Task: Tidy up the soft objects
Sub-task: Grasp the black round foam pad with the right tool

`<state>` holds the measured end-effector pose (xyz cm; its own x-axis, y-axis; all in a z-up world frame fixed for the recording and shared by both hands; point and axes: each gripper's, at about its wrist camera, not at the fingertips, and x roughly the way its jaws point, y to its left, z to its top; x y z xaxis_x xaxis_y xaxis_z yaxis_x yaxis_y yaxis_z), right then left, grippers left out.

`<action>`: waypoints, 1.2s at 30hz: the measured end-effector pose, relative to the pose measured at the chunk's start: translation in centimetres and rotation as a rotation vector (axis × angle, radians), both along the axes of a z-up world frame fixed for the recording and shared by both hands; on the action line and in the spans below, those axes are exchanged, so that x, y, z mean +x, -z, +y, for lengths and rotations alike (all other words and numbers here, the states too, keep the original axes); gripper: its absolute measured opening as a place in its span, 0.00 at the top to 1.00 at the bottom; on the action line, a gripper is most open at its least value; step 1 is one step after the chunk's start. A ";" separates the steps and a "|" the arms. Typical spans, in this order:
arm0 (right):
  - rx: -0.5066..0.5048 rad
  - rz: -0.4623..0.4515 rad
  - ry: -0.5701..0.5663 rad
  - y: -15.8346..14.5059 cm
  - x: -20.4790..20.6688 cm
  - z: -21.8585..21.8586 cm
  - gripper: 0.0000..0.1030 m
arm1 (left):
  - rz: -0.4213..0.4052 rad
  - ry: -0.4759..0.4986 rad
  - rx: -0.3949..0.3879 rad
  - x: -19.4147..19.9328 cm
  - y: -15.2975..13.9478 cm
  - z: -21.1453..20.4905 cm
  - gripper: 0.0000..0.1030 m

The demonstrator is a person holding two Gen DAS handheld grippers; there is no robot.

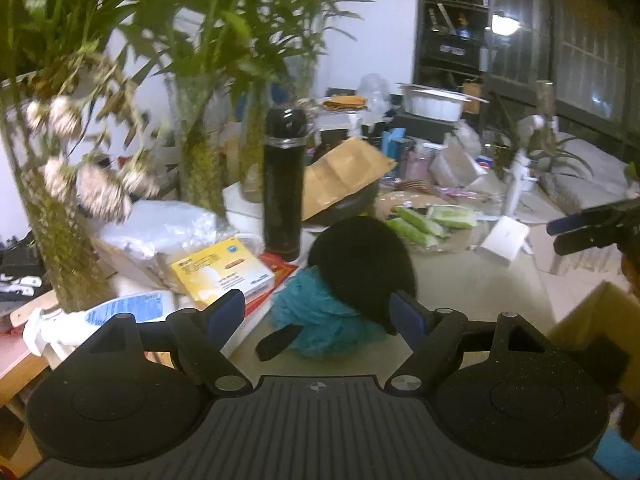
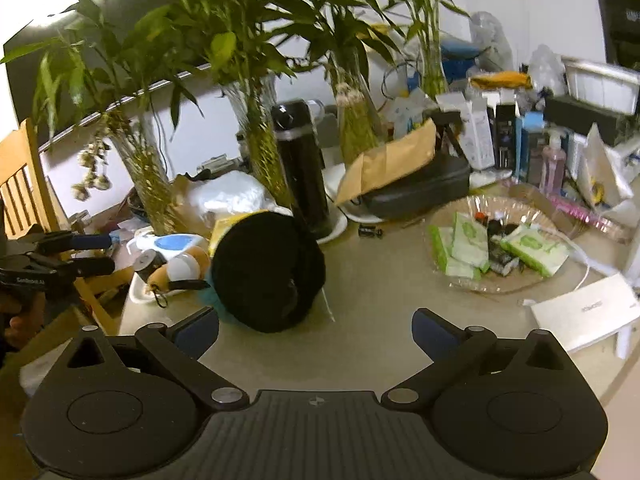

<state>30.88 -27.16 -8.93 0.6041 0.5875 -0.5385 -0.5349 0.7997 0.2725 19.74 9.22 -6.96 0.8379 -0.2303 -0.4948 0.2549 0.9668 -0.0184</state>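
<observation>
A black soft hat (image 1: pixel 362 264) lies on a teal mesh bath sponge (image 1: pixel 316 320) on the beige table. In the left wrist view my left gripper (image 1: pixel 318 314) is open, its blue pads on either side of the sponge and the hat's near edge. The hat (image 2: pixel 268 270) also shows in the right wrist view, with a bit of teal sponge (image 2: pixel 210 298) under its left side. My right gripper (image 2: pixel 316 328) is open and empty, just in front of the hat. The left gripper (image 2: pixel 94 254) shows at the left edge of that view.
A tall black flask (image 1: pixel 282 184) stands behind the hat, with glass vases of bamboo (image 1: pixel 200 148) and a yellow box (image 1: pixel 224 274) to the left. A clear dish of green tissue packs (image 2: pixel 500 246) sits right. A white box (image 2: pixel 584 312) lies near the right edge.
</observation>
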 end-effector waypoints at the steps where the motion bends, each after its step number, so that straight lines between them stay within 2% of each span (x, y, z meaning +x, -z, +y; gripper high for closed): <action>1: 0.013 0.007 0.003 0.6 0.4 -0.1 0.02 | -0.002 -0.019 0.002 0.2 0.4 0.1 0.23; 5: 0.075 0.031 -0.007 3.0 2.5 0.1 0.07 | 0.002 -0.071 0.030 0.7 1.7 0.5 0.23; 11: 0.170 0.086 -0.114 6.3 6.3 1.2 0.16 | -0.010 -0.097 0.043 0.8 2.0 1.0 0.23; 14: 0.193 0.118 -0.184 7.5 7.9 2.3 0.23 | 0.003 -0.101 0.053 0.8 2.4 0.9 0.23; 15: 0.199 0.125 -0.206 7.8 8.4 2.7 0.27 | 0.012 -0.097 0.058 0.9 2.5 0.8 0.23; 16: 0.208 0.136 -0.227 8.1 8.9 3.3 0.35 | 0.014 -0.095 0.063 1.0 2.6 0.7 0.23; 18: 0.225 0.163 -0.264 8.7 9.8 4.4 0.41 | 0.018 -0.101 0.050 1.2 2.8 0.7 0.23; 22: 0.250 0.181 -0.320 9.5 10.9 6.2 0.41 | 0.027 -0.116 0.039 1.4 3.0 0.5 0.23; 29: 0.354 0.230 -0.327 10.5 12.7 7.3 0.49 | 0.034 -0.130 0.042 1.8 3.2 0.8 0.23; 30: 0.358 0.229 -0.329 10.4 12.7 7.4 0.58 | 0.035 -0.135 0.039 1.8 3.2 0.9 0.23; 31: 0.362 0.232 -0.333 10.3 12.7 7.5 0.73 | 0.034 -0.144 0.036 1.9 3.2 1.0 0.23; 33: 0.355 0.221 -0.339 9.9 12.5 7.7 0.79 | 0.032 -0.158 0.026 1.9 3.2 1.2 0.23; 36: 0.337 0.158 -0.336 8.4 11.7 7.4 0.87 | 0.042 -0.174 -0.007 2.0 3.1 1.7 0.23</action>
